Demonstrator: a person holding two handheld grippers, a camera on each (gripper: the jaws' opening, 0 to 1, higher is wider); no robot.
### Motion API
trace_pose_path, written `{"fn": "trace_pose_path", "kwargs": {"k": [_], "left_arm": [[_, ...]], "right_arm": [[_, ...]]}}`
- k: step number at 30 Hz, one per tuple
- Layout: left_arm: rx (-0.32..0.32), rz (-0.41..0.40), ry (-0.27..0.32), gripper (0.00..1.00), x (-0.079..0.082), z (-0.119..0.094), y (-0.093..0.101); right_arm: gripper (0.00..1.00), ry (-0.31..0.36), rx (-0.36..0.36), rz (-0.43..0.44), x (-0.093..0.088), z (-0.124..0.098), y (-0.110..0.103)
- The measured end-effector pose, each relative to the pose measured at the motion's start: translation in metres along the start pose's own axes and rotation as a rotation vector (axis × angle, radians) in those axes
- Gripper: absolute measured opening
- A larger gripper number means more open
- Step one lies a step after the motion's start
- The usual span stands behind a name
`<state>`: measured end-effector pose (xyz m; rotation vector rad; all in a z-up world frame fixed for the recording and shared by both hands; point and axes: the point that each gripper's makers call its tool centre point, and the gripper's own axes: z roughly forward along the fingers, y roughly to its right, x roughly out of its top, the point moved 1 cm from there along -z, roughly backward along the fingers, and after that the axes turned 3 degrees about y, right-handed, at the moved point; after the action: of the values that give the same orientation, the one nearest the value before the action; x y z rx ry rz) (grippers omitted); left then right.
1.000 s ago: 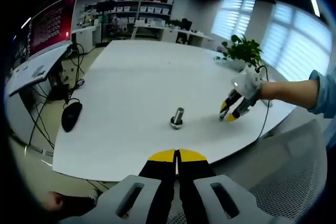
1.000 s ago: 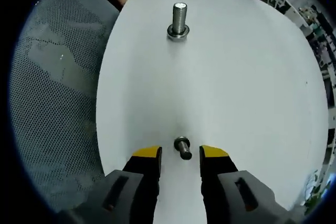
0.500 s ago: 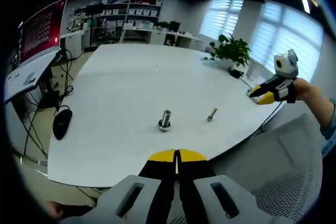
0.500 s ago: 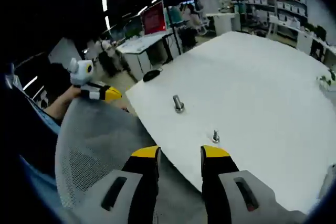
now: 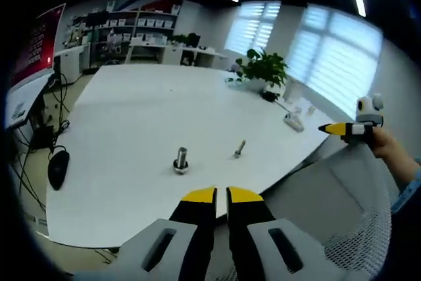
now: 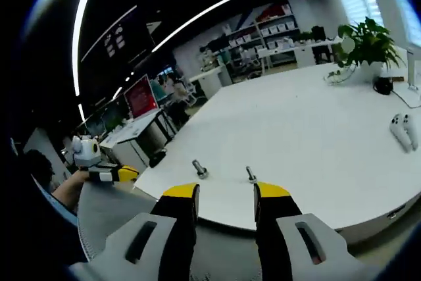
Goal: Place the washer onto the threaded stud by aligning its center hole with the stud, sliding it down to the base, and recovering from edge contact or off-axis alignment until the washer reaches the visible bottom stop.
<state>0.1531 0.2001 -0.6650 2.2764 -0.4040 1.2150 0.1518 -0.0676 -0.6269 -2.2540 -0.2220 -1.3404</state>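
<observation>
Left gripper view: own left gripper (image 5: 221, 193) at bottom centre, yellow-tipped jaws pressed almost together with nothing between them, held off the near edge of the white table (image 5: 131, 106). Just above the jaws, on the tabletop, a threaded stud (image 5: 181, 160) standing upright with a washer (image 5: 181, 166) around its base, left of centre. A smaller bolt (image 5: 239, 149) lying tilted to its right, apart from it. Potted plant (image 5: 262, 70) at upper centre, computer mouse (image 5: 57, 168) at the left edge, mesh chair back (image 5: 342, 215) at lower right. Right gripper (image 5: 345, 128) at the far right, in a hand, away from the table.

Right gripper view: own right gripper (image 6: 222, 192) at bottom centre, jaws spread apart and empty, short of the table edge. Stud with washer at lower centre, small bolt just right of it. Left gripper at the left edge, held in a hand.
</observation>
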Motion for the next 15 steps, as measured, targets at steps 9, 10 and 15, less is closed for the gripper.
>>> {"fn": "trace_pose_path", "kwargs": {"k": [9,10,15], "left_arm": [[-0.038,-0.043,-0.006,0.08,-0.002,0.0,0.004],[-0.043,-0.036,-0.022,0.08,-0.004,0.001,0.005],[-0.047,-0.02,-0.066,0.06,-0.012,0.001,0.006]], "right_arm": [[0.34,-0.205,-0.189,-0.278,-0.034,0.017,0.035],[0.34,-0.179,-0.15,-0.232,-0.033,0.018,0.031],[0.34,-0.191,-0.147,-0.239,-0.036,0.017,0.032]]}}
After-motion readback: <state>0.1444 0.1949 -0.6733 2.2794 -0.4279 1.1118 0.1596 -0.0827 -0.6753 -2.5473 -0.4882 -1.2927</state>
